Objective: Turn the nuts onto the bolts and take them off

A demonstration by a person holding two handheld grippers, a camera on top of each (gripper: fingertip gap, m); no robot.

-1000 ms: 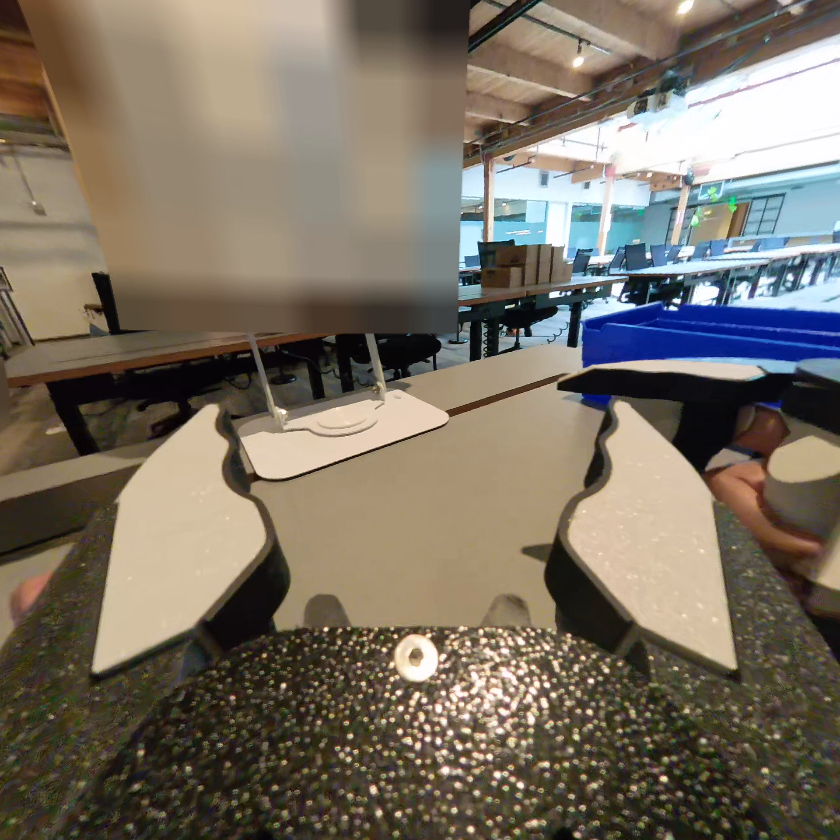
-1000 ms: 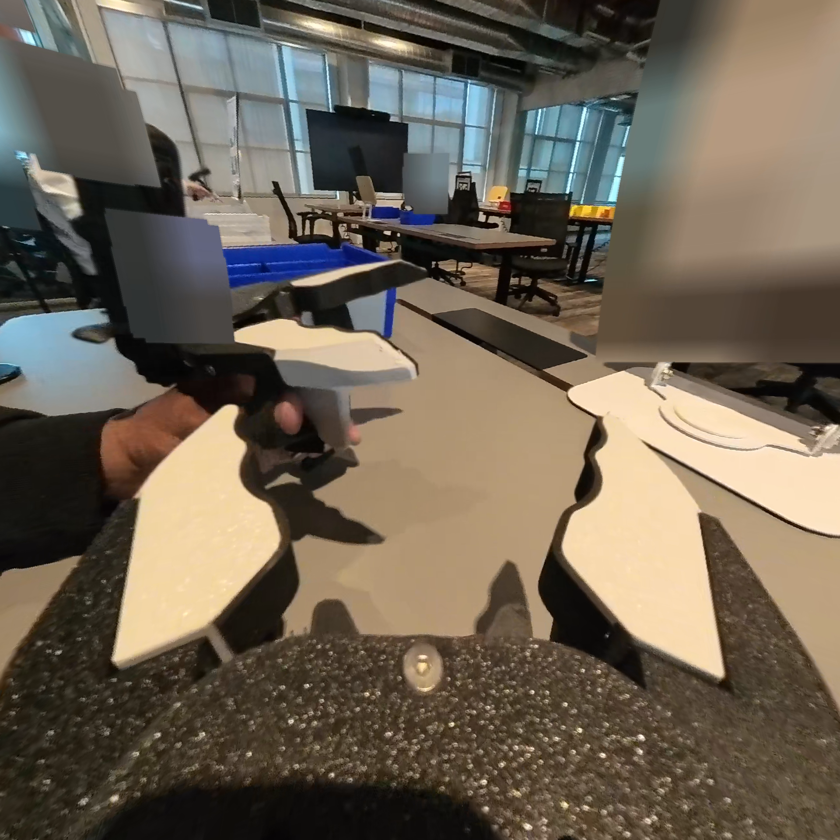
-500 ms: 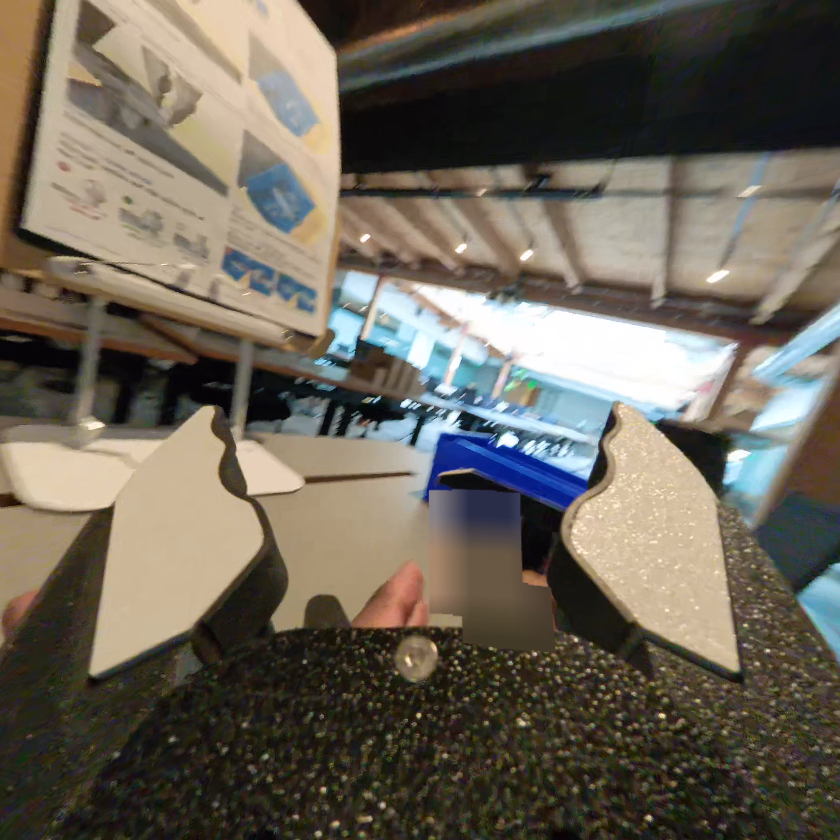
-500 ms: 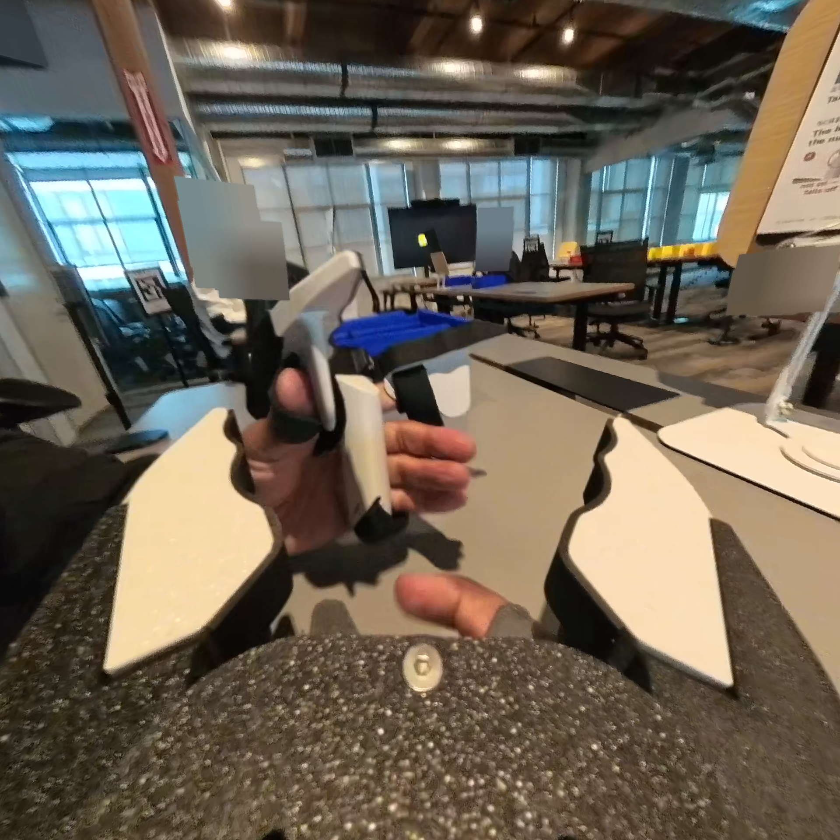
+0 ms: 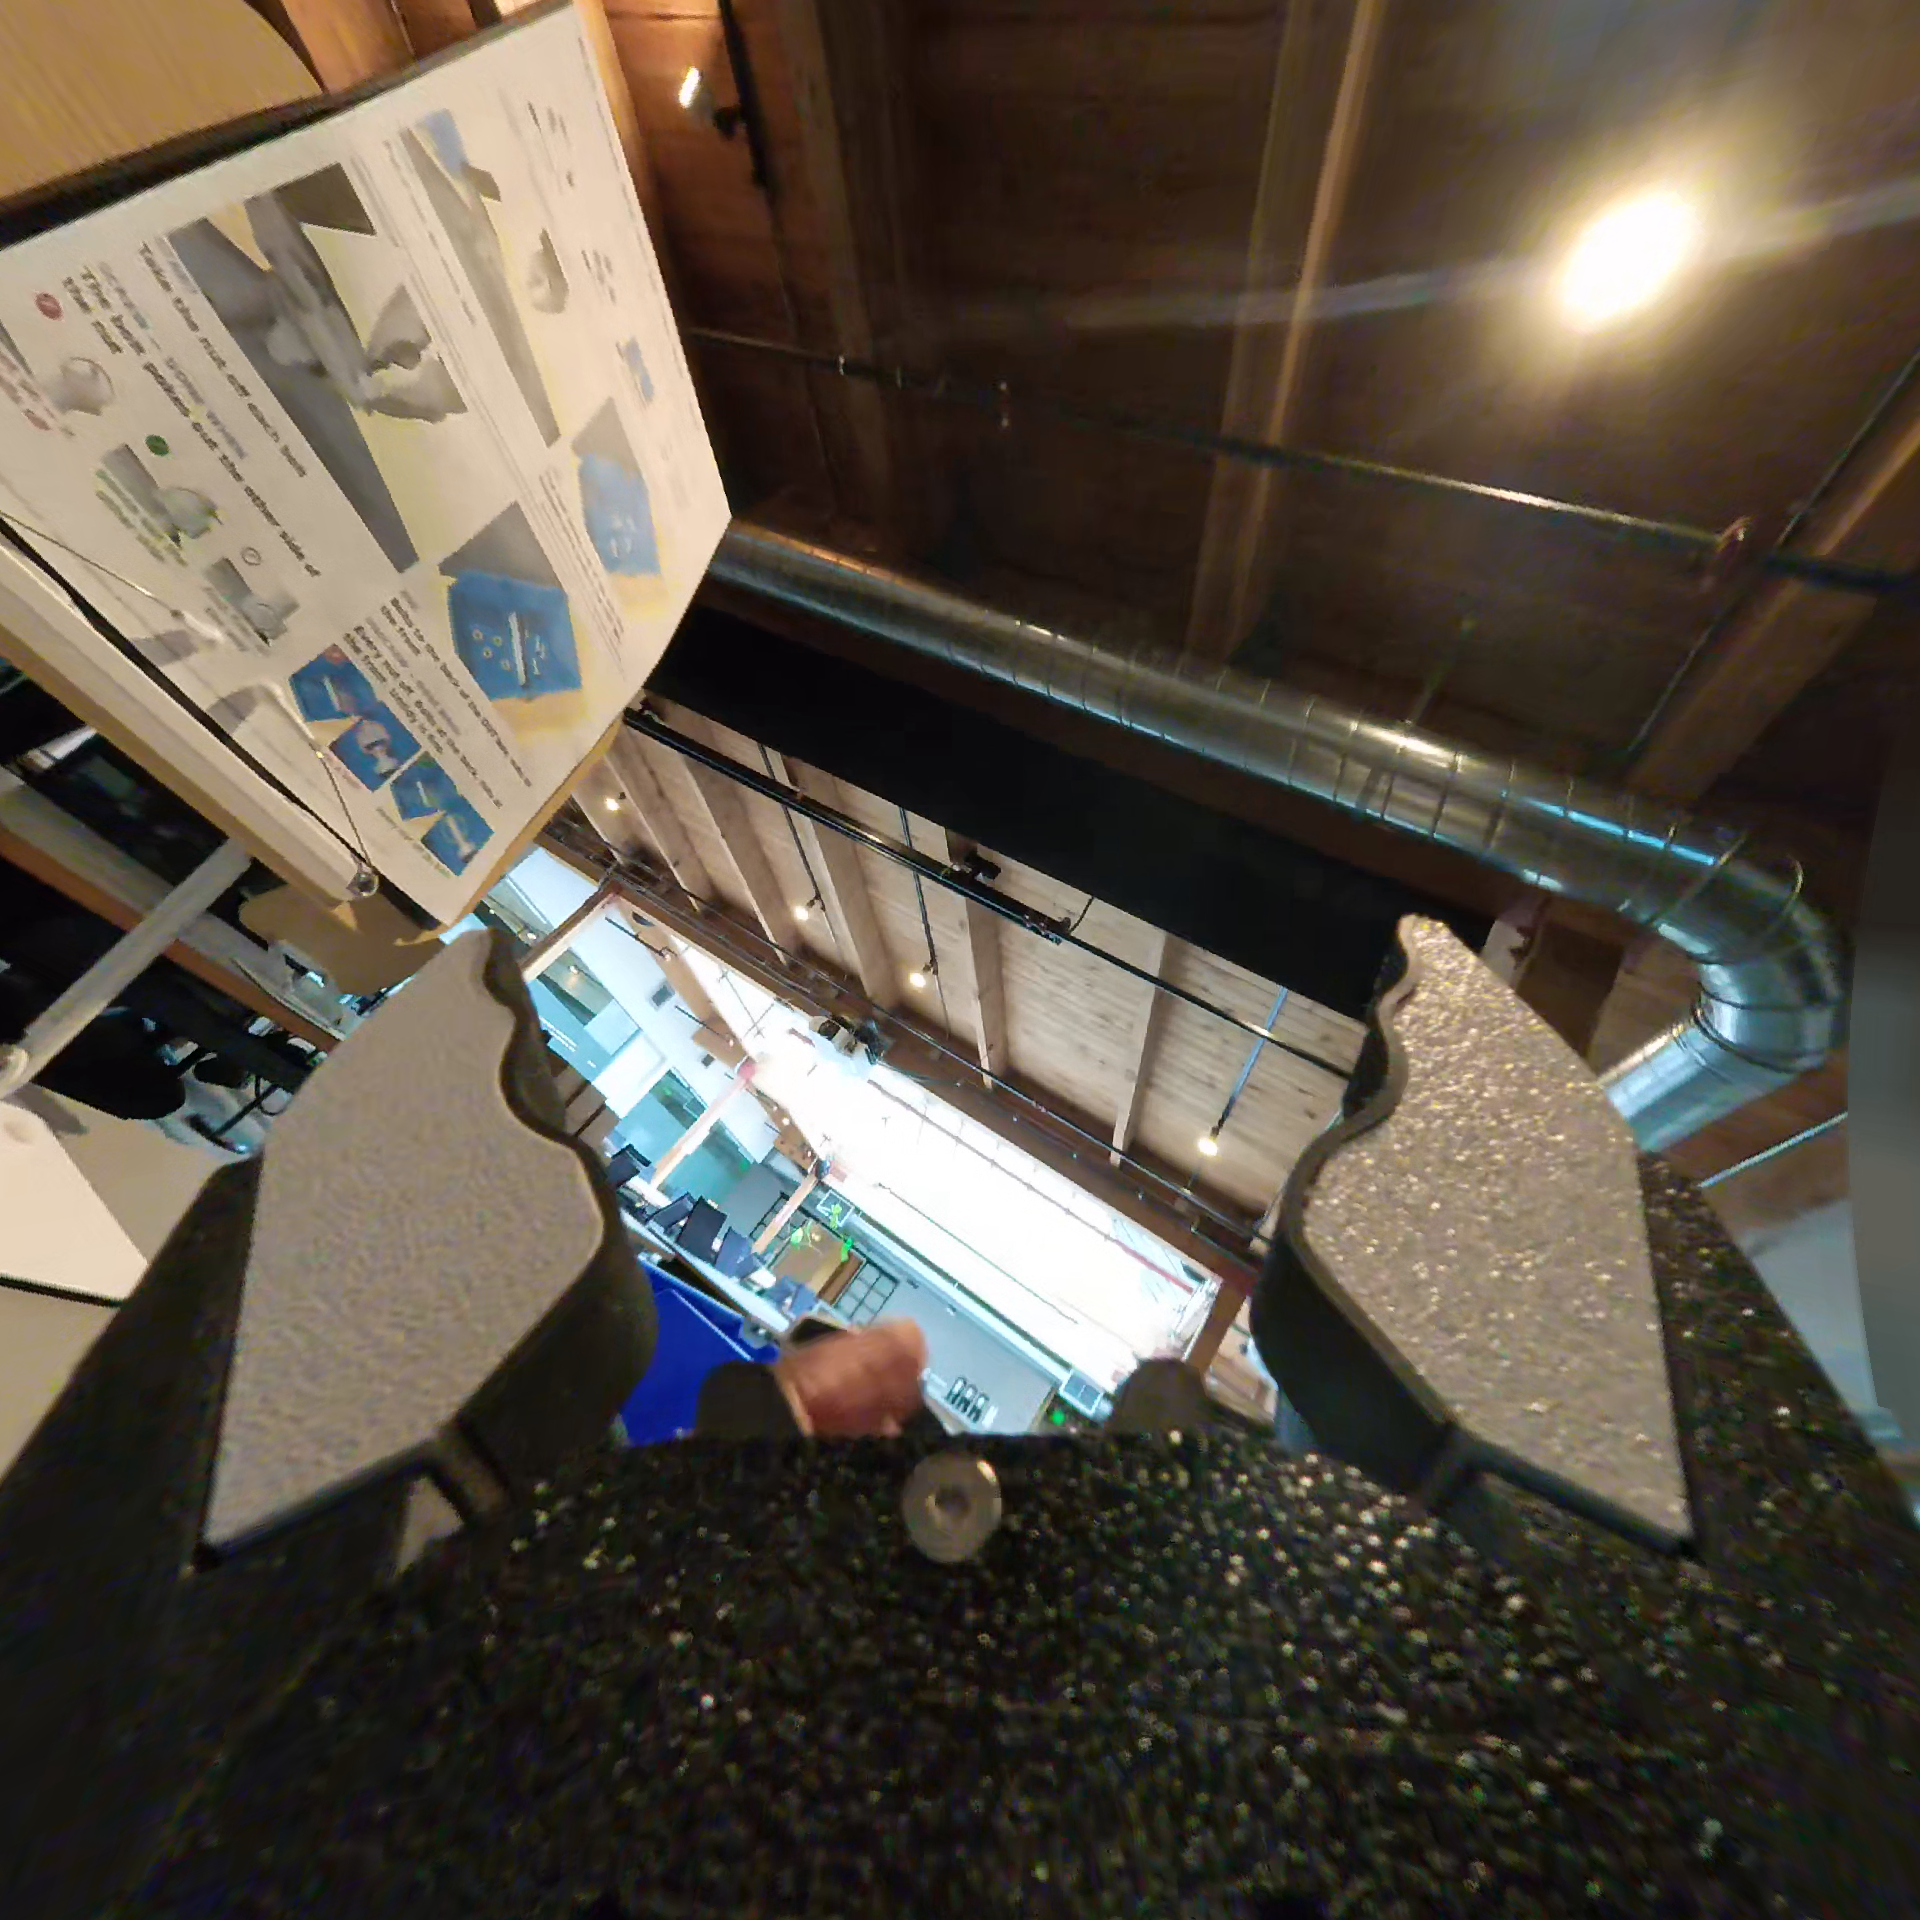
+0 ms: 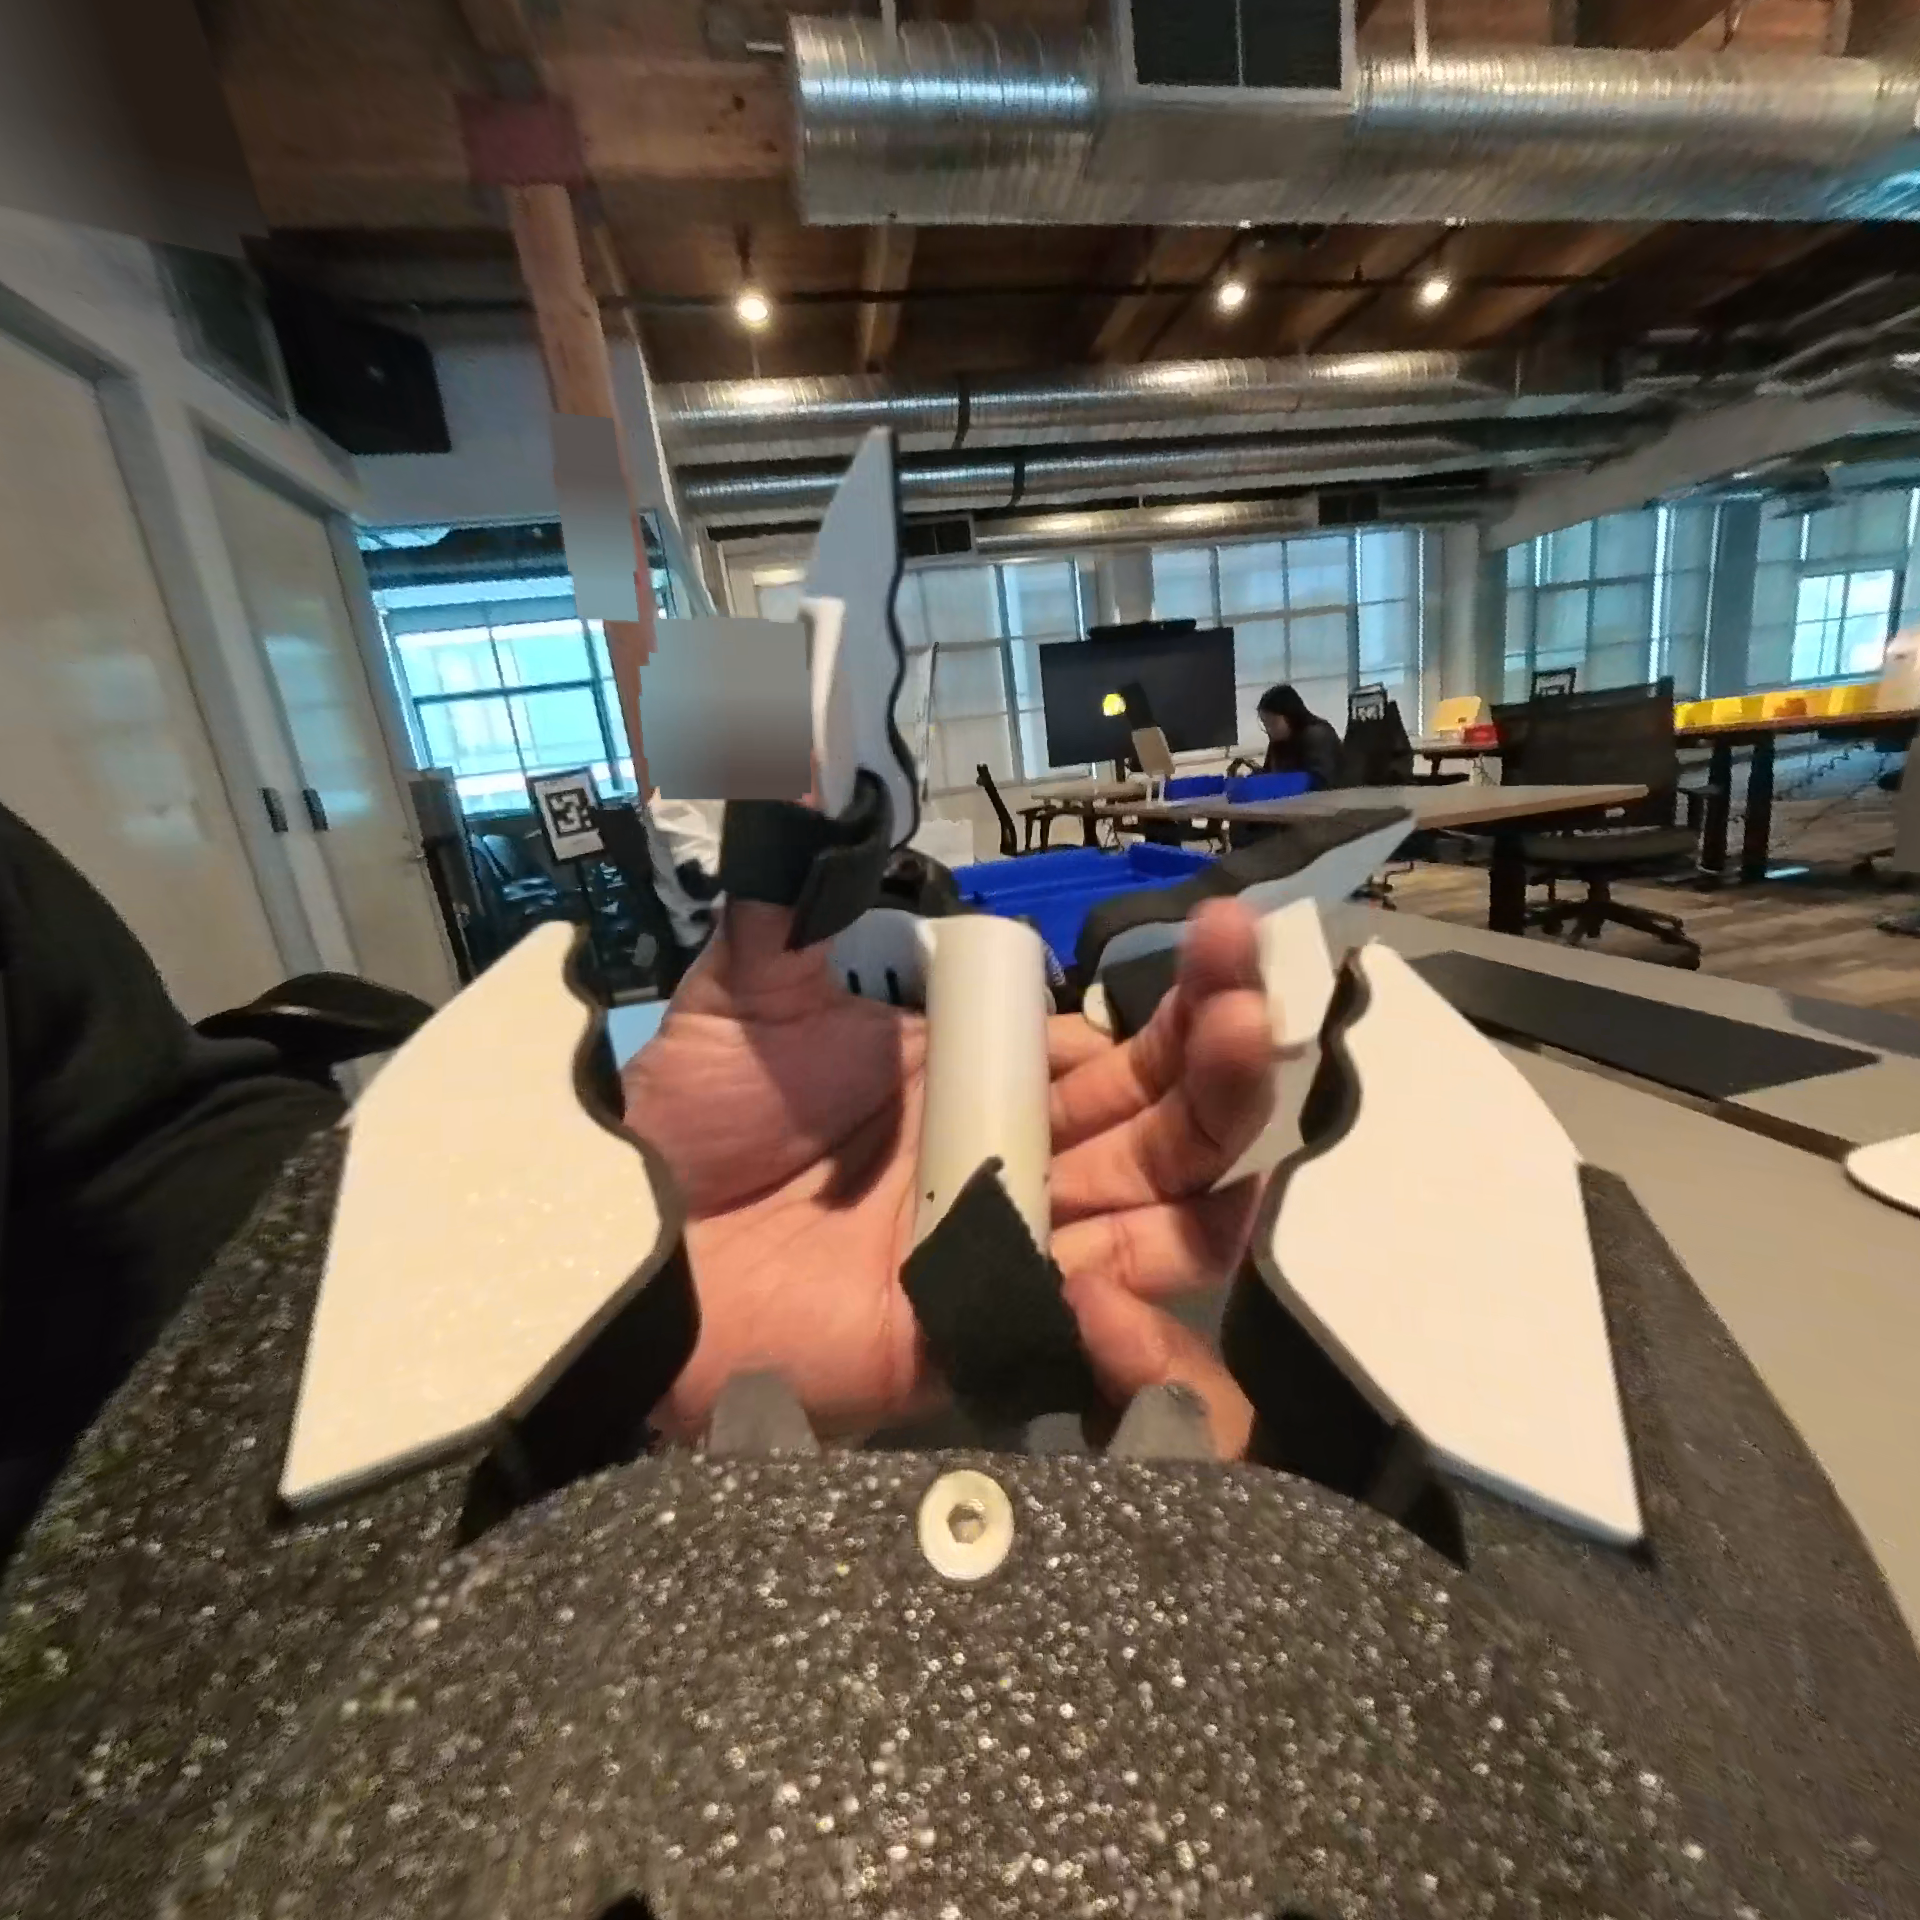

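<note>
Nuts and bolts escape us; both tongs, left [image 5: 940, 1122] tipped at the ceiling, right [image 6: 966, 1132] facing an open hand [image 6: 831, 1143], gape wide, holding nothing.

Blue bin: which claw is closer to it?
Left. The left claw is held up in front of the blue bin; the right claw sits farther back, behind the left.
</note>
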